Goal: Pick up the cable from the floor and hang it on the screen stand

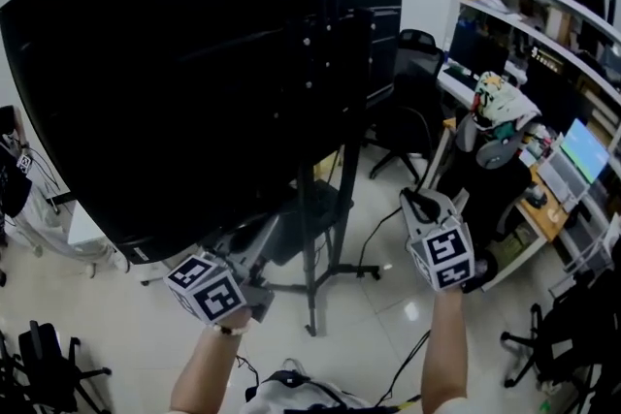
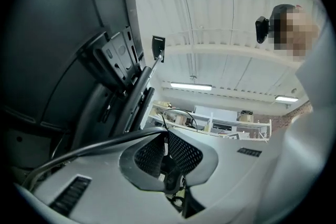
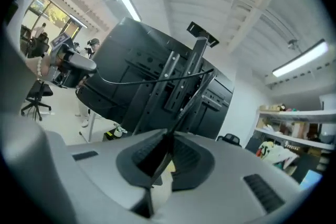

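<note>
Clenched fingers [image 2: 184, 152] of the left gripper [image 2: 167, 139] pinch the black cable [image 2: 94, 147]. The cable leaves the mesh pads and sweeps off to the lower left of the left gripper view. Just beyond the jaws, in the left half of that view, rise the dark uprights and brackets of the screen stand [image 2: 136, 92], with a ceiling light [image 2: 190, 85] behind.

The right gripper [image 3: 167, 141] is likewise closed tight, its fingers [image 3: 142, 155] grasping another stretch of the same cable. From there the cable climbs toward the centre of the right gripper view, up along the stand's mount. It then crosses leftward in a shallow sag to the other gripper, seen small at the left edge. Whether it already rests on a bracket cannot be told.

From the head view, both grippers are raised off the floor at the bottom of the frame, left and right of the stand's pole. The back of the large black screen [image 1: 175, 82] fills the upper left. An office chair [image 1: 417, 63] stands behind the stand, and a cluttered desk [image 1: 543, 208] lies along the right edge.
</note>
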Demonstrator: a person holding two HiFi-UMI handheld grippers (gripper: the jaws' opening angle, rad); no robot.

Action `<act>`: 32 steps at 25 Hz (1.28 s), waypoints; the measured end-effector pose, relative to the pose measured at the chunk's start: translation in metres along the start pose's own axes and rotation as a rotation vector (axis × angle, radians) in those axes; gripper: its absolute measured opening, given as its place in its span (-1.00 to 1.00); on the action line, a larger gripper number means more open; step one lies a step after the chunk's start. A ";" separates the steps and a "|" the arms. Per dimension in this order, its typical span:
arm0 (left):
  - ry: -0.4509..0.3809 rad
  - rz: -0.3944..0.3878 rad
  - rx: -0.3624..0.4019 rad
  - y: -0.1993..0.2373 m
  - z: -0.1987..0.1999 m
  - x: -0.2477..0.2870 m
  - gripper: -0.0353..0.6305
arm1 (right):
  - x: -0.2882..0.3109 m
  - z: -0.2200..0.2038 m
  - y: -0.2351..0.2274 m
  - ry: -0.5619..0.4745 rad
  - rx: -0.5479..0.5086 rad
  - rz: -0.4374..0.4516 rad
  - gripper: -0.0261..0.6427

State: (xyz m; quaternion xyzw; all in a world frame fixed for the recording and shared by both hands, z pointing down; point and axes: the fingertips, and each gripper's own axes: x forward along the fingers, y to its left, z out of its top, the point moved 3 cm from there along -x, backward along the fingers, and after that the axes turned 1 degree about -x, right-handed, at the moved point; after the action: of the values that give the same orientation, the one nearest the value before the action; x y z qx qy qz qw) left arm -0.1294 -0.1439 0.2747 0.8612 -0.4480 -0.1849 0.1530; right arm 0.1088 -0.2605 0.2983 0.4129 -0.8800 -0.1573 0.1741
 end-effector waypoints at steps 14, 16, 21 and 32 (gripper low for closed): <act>-0.098 0.058 0.138 0.038 0.061 -0.026 -0.84 | 0.124 0.153 -0.003 -0.175 -0.178 0.029 -0.87; -0.111 0.068 0.141 0.040 0.067 -0.026 -0.84 | 0.139 0.168 -0.008 -0.184 -0.181 0.047 -0.87; -0.163 0.090 0.172 0.039 0.083 -0.016 -0.84 | 0.168 0.198 -0.027 -0.219 -0.129 0.111 -0.87; -0.242 0.165 0.190 0.036 0.096 0.027 -0.84 | 0.232 0.165 -0.054 -0.092 0.192 0.458 -0.87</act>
State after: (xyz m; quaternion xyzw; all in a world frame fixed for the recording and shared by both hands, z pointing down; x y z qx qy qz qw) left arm -0.1850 -0.1957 0.2001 0.8036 -0.5476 -0.2310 0.0306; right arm -0.0655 -0.4526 0.1699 0.2097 -0.9686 -0.0479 0.1248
